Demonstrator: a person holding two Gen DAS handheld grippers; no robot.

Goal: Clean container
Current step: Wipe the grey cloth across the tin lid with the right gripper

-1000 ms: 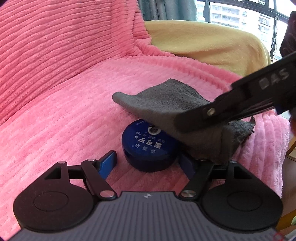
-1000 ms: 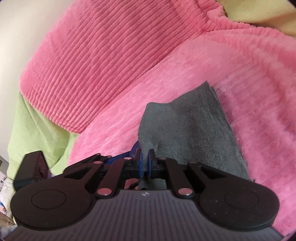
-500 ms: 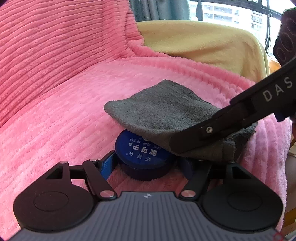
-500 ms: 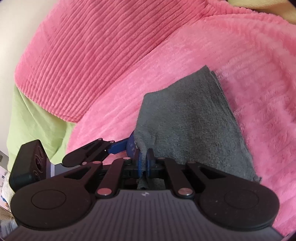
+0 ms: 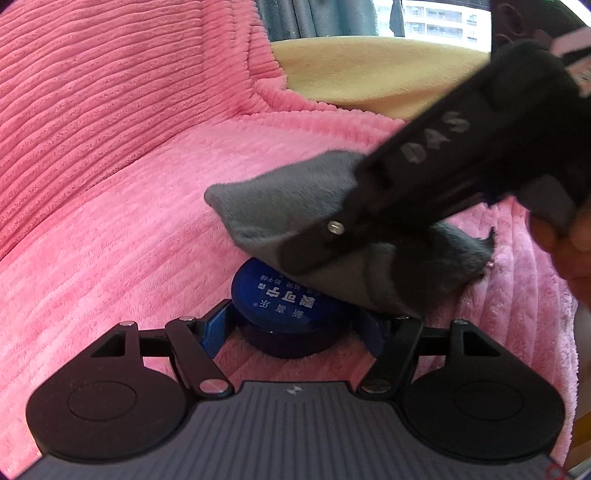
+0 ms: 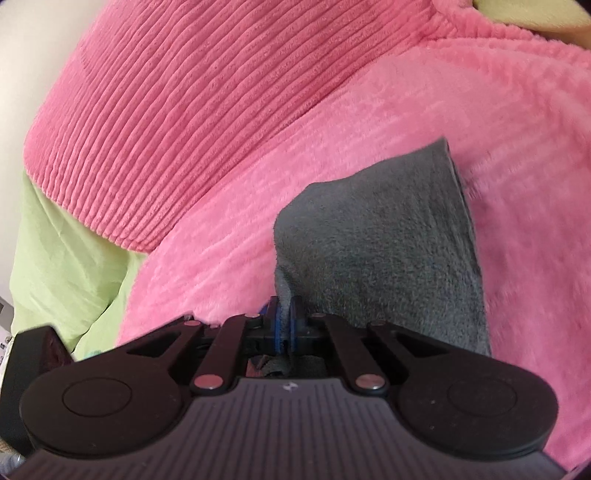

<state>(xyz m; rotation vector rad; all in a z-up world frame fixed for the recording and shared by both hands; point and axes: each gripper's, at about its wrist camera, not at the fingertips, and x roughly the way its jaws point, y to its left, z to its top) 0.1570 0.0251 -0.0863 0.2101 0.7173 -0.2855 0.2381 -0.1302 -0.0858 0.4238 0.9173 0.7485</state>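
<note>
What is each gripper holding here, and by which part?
The left gripper clamps the round blue container by its sides. The right gripper pinches the grey cloth at its near edge.

A soft pink blanket [image 5: 140,206] with ridges covers the couch. A yellow cushion [image 5: 369,70] sits behind the blanket. Past the cushion is a window [image 5: 436,18] with grey curtains [image 5: 306,18].

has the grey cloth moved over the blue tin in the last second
Yes. In the left wrist view the grey cloth has slid further across the blue tin, now covering its far right part, while the tin stays between the left gripper fingers.
</note>
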